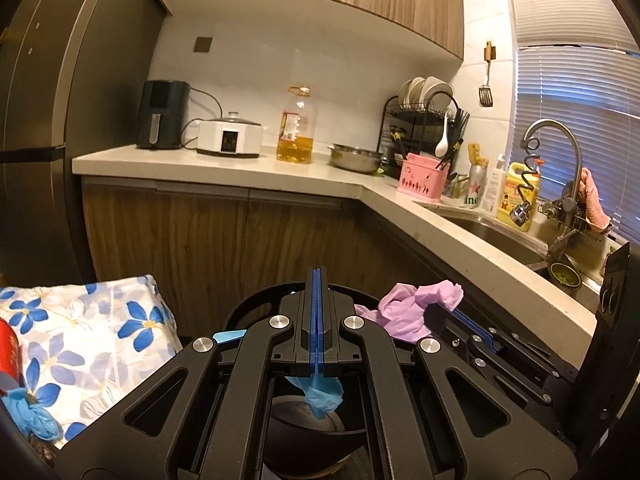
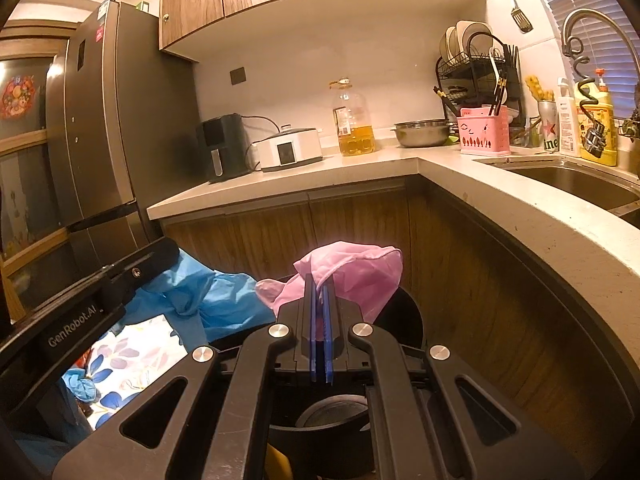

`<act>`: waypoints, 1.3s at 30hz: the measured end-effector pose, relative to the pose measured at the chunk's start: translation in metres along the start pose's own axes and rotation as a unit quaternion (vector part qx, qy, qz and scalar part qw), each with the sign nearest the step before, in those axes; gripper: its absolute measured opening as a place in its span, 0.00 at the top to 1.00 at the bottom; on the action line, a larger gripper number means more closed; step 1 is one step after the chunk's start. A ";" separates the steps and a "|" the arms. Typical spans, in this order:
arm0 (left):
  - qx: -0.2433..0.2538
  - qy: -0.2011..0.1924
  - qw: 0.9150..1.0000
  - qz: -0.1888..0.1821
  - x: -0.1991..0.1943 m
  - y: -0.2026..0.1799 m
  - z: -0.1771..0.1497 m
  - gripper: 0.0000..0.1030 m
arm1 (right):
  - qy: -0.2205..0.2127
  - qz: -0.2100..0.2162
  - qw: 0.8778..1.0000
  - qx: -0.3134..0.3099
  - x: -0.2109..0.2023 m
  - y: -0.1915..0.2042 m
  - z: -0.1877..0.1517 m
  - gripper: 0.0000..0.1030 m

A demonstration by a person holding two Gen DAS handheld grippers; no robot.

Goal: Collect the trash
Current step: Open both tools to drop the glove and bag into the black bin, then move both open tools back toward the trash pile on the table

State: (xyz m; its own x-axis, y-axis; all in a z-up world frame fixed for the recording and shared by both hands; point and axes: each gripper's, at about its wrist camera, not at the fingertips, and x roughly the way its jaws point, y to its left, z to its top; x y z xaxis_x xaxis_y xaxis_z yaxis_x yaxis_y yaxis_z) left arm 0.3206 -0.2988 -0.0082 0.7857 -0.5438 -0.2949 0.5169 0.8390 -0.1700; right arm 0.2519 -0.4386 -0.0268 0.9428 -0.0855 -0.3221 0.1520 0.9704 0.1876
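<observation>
The left gripper (image 1: 316, 276) has its jaws pressed together on a blue glove (image 1: 323, 394), which hangs in a crumpled bunch below the fingers, over the open mouth of a black bin (image 1: 312, 440). The right gripper (image 2: 319, 286) is clamped on a pink glove (image 2: 352, 276), its loose folds billowing up and over the blue pads (image 2: 327, 320) above the same bin's rim (image 2: 404, 320).

Both pieces look limp and thin, so on release either one may cling to a pad instead of dropping. The pink one reaches out past the rim, so it could drape on the edge or slide to the floor if let go where it is. The two tools sit close together over one opening, so a hurried move could knock them against each other.

Just beside the bin, a flower-print cloth (image 1: 92, 344) carries another balled blue glove (image 1: 38, 420) and a red can (image 1: 8, 352) at its edge; that trash seems not yet collected, and a sweep back toward it could nudge the can off
</observation>
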 end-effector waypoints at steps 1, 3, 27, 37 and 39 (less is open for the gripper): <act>0.000 0.003 1.000 -0.001 0.002 0.001 -0.001 1.00 | 0.001 0.001 1.000 0.000 0.001 -0.001 0.000 0.96; 0.000 0.009 1.000 -0.001 0.008 0.001 -0.002 1.00 | 0.003 0.003 1.000 0.001 0.004 -0.003 0.000 0.96; -0.031 0.011 0.998 0.047 -0.012 0.025 -0.018 0.23 | 0.013 -0.011 1.000 0.011 -0.001 -0.003 -0.006 0.52; -0.039 -0.011 0.991 0.125 -0.083 0.045 -0.037 0.06 | 0.001 -0.027 1.000 -0.005 -0.036 0.018 -0.019 0.25; -0.036 -0.014 0.990 0.136 -0.099 0.049 -0.041 0.06 | -0.005 -0.030 1.000 -0.007 -0.045 0.022 -0.020 0.23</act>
State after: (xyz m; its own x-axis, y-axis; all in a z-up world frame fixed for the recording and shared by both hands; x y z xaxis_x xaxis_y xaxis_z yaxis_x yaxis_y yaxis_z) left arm 0.2542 -0.2032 -0.0261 0.9020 -0.2978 -0.3126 0.2607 0.9528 -0.1554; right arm 0.2070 -0.4086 -0.0272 0.9352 -0.1455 -0.3229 0.2040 0.9666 0.1554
